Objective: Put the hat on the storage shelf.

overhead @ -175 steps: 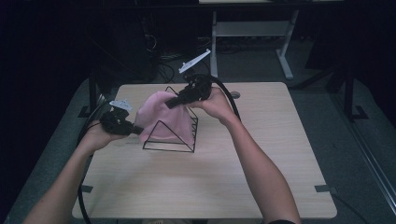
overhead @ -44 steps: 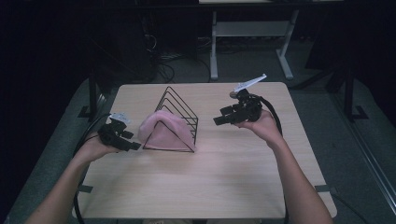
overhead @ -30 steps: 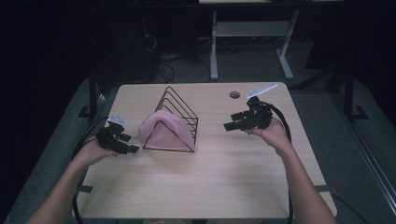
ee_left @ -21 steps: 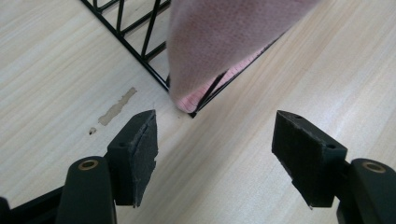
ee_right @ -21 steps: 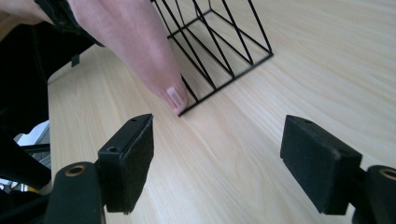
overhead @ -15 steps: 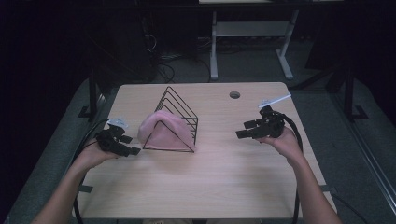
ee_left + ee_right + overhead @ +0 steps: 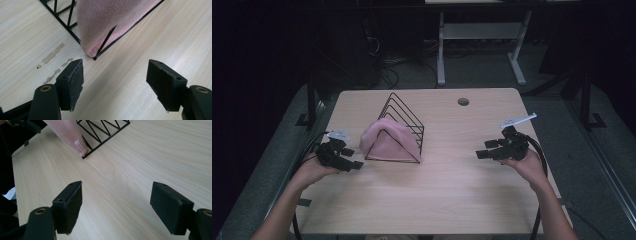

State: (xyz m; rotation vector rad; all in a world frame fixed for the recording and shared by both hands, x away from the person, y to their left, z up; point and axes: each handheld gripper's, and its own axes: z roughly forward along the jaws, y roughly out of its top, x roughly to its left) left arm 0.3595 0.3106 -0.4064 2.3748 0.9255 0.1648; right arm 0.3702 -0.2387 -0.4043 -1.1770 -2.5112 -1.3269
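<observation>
A pink knitted cloth [image 7: 388,138] hangs over the black wire rack [image 7: 404,117] on the wooden table [image 7: 442,200], draped on the front wires down to the table surface. The left gripper [image 7: 343,159] rests low just beside the rack's left corner, with its jaws wide apart and nothing between them. The right gripper [image 7: 488,152] is well apart from the rack on the right side, also wide and empty. The draping step seems to be finished, though the far side of the cloth is hidden. Any next move would probably need only small straightening of the hem.
</observation>
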